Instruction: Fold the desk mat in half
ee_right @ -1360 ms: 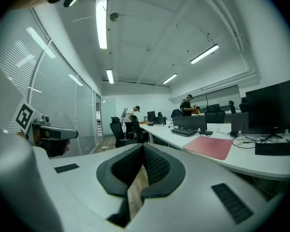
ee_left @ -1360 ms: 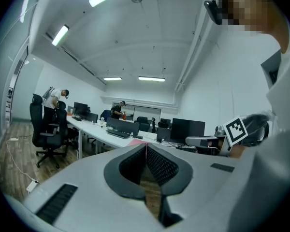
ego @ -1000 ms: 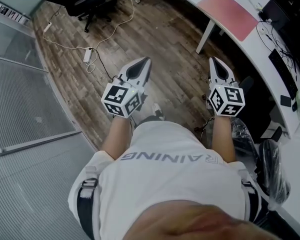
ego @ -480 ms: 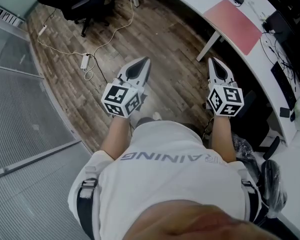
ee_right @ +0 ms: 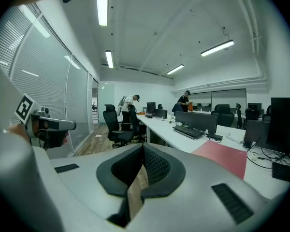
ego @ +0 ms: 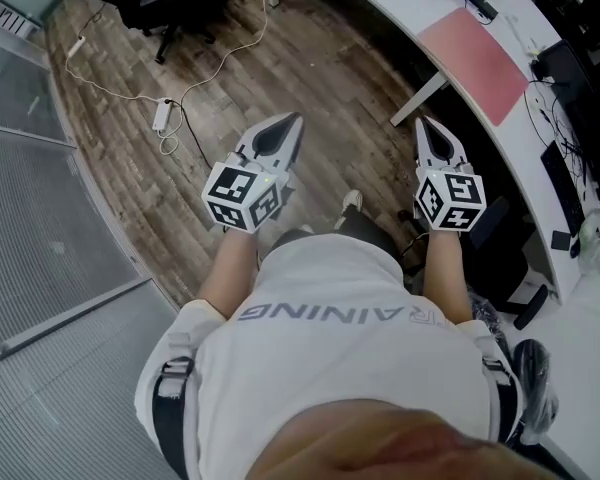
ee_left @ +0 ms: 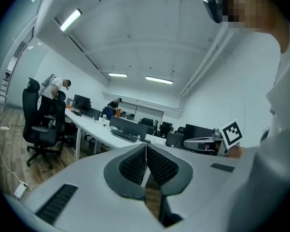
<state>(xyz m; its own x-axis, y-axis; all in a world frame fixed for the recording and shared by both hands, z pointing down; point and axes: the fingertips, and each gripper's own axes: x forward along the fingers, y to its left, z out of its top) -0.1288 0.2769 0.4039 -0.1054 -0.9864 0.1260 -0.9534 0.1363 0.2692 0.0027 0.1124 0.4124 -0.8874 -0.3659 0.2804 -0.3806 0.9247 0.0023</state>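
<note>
Two tools: left tool (ego: 291, 120) closed, empty; right tool (ego: 425, 122) closed, empty; pink desk mat (ego: 482, 50) well apart.

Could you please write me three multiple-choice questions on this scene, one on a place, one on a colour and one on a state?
1. Where is the desk mat relative to the white desk?
A. under it
B. flat on top of it
C. leaning against its leg

2. What colour is the desk mat?
A. blue
B. pinkish red
C. green

3. How do the right gripper's jaws stand?
A. shut, nothing between them
B. wide apart
C. shut on the mat

Answers: 1 B, it lies unfolded on the desk top; 2 B, the head view shows it; 3 A, the pads meet, empty.
</note>
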